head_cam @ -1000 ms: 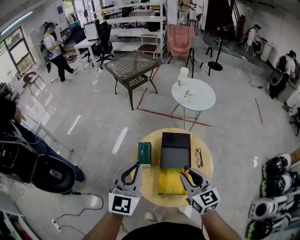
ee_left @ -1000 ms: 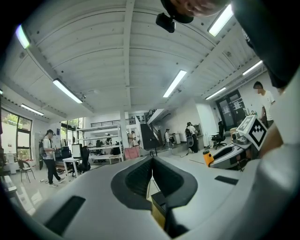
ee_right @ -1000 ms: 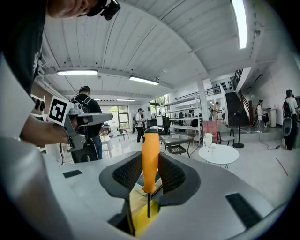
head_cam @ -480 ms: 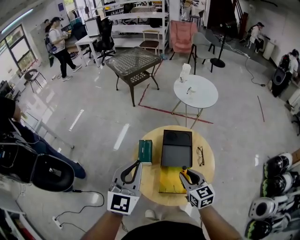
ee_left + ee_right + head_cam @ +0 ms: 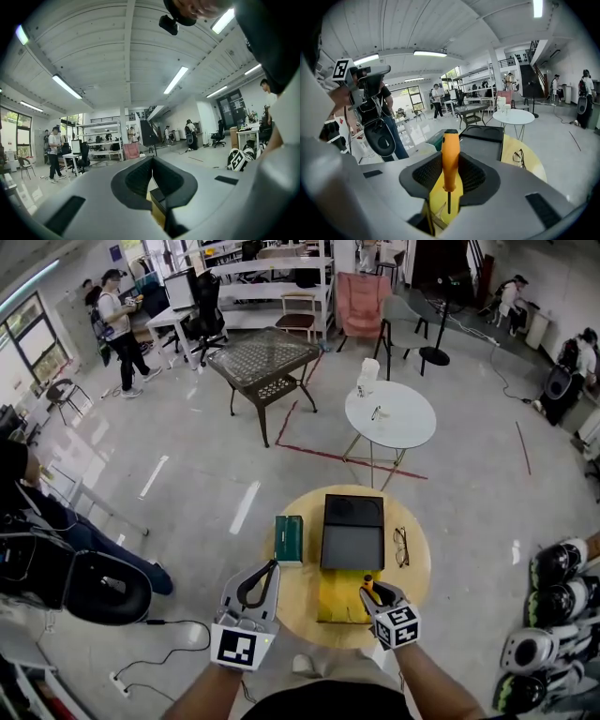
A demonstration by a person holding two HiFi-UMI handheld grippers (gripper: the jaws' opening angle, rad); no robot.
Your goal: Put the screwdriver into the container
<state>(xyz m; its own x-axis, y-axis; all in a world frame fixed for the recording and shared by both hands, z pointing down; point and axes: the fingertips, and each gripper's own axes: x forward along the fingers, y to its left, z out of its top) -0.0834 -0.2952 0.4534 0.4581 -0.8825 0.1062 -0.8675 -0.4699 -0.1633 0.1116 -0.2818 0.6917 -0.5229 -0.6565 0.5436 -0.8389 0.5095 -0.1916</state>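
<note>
— What is shown in the head view?
— A round wooden table [image 5: 419,568] is shown, with open floor all round its rim. A black container [image 5: 352,532] is set in the middle at the far edge. A green box [image 5: 289,539] is laid just beside it toward the left edge. Glasses [image 5: 401,547] are laid toward the right edge, with a strip of bare wood left between them and the container. A yellow board [image 5: 336,604] is spread from the container's near side to the near edge. The right gripper [image 5: 373,593] is held over that board's right side. The screwdriver [image 5: 367,582] is carried in it, outside the container. The left gripper [image 5: 269,570] is held by the left near rim.

— And in the left gripper view?
— The jaws of the left gripper [image 5: 152,164] are seen pressed together, with nothing caught. Below them a corner of the container [image 5: 159,199] and some yellow board [image 5: 157,219] are glimpsed.

— And in the right gripper view?
— The jaws of the right gripper [image 5: 450,173] are seen clamped on the orange handle of the screwdriver [image 5: 450,157]. It is kept upright, shaft down over the yellow board [image 5: 438,197]. The container [image 5: 480,140] is seen just ahead, with nothing between. The green box [image 5: 439,137] is seen at its left and the glasses [image 5: 519,157] near the table's [image 5: 536,168] right rim.
</note>
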